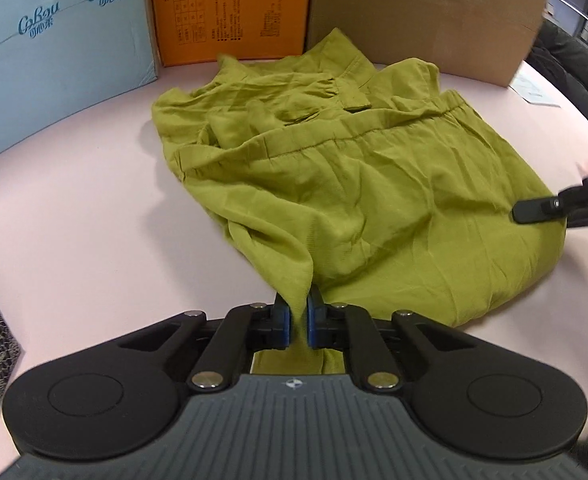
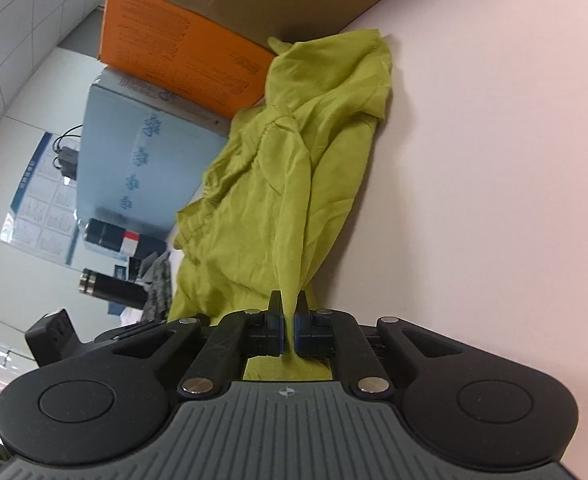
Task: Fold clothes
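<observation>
i'm steering two handheld claws over a pale pink tabletop (image 1: 74, 208). an olive-green garment of thin crinkled fabric (image 1: 374, 208) lies spread but rumpled in the middle of it, its gathered waistband running from nine o'clock toward two o'clock in the left wrist view. my left gripper (image 1: 297, 320) is pinching a near edge of the cloth at six o'clock, blue pads pressed together on a peak of fabric. my right gripper (image 2: 290, 320) is likewise clamped on a fold of the same garment; in the left view it enters at three o'clock, at the garment's right edge.

i judge the folding barely begun: both corners are gripped, but no neat fold shows, and the far part at twelve o'clock is bunched against an orange printed cardboard box (image 1: 230, 12). lifting, folding and smoothing all remain.

the cloth under my claws is hidden, and the garment might be shorts or a skirt; i can't tell.
</observation>
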Demonstrator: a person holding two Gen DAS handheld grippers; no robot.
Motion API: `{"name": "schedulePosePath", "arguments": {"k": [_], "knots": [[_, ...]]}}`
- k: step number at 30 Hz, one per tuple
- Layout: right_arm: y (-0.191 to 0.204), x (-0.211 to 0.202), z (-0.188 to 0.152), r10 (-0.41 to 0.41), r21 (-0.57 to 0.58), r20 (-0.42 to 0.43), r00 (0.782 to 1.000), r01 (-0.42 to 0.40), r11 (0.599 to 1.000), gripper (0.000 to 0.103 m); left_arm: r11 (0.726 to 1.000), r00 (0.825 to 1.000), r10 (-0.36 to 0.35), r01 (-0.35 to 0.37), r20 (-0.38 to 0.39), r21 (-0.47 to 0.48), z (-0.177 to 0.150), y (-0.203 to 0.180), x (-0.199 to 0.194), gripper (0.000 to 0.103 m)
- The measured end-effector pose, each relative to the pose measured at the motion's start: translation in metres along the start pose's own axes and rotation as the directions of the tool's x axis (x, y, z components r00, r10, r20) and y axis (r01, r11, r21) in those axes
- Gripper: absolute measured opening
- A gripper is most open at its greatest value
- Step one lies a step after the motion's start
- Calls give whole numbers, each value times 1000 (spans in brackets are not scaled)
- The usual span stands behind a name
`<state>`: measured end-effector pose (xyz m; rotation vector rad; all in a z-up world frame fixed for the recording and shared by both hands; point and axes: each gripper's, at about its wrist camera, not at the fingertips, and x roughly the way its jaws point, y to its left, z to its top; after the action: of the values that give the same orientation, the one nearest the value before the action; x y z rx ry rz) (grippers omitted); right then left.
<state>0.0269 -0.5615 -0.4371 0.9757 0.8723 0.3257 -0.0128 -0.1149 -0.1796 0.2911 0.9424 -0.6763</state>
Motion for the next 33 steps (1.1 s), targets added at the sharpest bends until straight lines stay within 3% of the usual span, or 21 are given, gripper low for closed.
{"name": "schedulePosePath", "arguments": {"k": [7, 14, 19, 21, 25, 33], "knots": [[8, -21, -47, 47, 58, -85, 995, -43, 997, 5, 998, 998, -38, 39, -48, 40, -45, -12, -40, 7], [4, -29, -90, 1, 75, -125, 992, 9, 997, 10, 998, 993, -30, 35, -114, 42, -62, -5, -40, 12], [-3, -29, -96, -7, 107, -93, 996, 17, 994, 27, 1000, 990, -3, 3, -140, -3, -49, -4, -34, 14], [-3, -31, -96, 15, 113, -86, 996, -5, 994, 42, 1000, 989, 5, -8, -149, -17, -47, -3, -34, 16], [4, -33, -96, 18, 74, -101, 995, -11, 997, 57, 999, 988, 21, -29, -153, -46, -50, -6, -39, 26], [15, -34, -98, 3, 6, -139, 990, -2, 1000, 70, 996, 986, 41, -54, -163, -74, -54, -6, -38, 41]]}}
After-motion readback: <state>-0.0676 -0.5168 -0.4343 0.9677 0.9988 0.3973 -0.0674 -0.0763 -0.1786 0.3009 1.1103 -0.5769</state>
